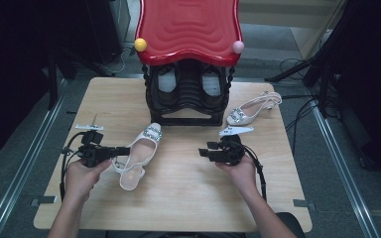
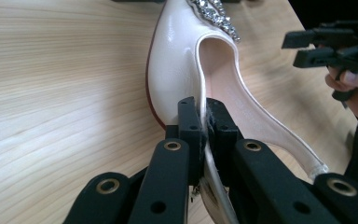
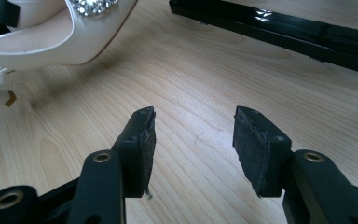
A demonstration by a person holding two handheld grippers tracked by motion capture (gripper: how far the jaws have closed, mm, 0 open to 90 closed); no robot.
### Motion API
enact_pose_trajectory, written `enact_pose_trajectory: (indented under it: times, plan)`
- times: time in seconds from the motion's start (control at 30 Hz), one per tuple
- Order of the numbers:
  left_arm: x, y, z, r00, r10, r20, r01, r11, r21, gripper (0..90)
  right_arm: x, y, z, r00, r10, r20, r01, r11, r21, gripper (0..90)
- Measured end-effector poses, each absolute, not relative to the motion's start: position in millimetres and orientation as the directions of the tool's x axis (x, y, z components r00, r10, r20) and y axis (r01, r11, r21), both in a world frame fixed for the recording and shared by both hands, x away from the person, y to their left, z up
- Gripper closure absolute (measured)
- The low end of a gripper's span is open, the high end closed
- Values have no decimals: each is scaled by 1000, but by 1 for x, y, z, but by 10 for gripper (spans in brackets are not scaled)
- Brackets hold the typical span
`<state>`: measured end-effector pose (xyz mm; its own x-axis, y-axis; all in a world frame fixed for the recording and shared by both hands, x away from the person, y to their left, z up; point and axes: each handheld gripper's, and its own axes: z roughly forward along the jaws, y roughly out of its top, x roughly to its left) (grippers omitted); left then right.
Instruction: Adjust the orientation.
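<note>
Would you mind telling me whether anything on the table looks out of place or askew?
Yes: the two white slingback shoes are apart. One lies near the table's middle, clamped at its side edge by the left gripper, while its mate sits at the far right beside the black shoe rack with a red top, angled differently.

A black shoe rack (image 1: pixel 187 96) with a red wavy top (image 1: pixel 188 27) is set at the far edge of the wooden table (image 1: pixel 188 198). A second white shoe (image 1: pixel 253 110) is seen beside the rack. A yellow ball (image 1: pixel 140 44) and a pink ball (image 1: pixel 238 47) are fixed to the top's front corners.
</note>
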<state>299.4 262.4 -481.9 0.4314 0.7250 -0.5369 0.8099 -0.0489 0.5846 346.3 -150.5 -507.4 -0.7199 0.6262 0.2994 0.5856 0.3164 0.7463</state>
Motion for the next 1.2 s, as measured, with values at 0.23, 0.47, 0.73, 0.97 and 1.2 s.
enact_pose_trajectory:
  times: [0.23,0.47,0.73,0.97,1.2]
  plan:
    - [308,236,-487,484,688,-540,812,-124,570,871,340,-158,-506,-706,642,299,586,294,755,501]
    - [320,206,-487,538,644,-543,795,-174,581,871,330,-169,-503,-680,667,303,595,262,760,508]
    - [332,174,-493,572,608,-551,787,-216,578,870,318,-179,-502,-663,690,289,595,252,764,507]
    - [340,158,-503,576,591,-564,796,-248,552,869,311,-185,-502,-652,702,287,592,235,770,508]
    - [349,156,-513,562,615,-553,806,-257,532,866,308,-182,-504,-662,701,267,592,271,759,512]
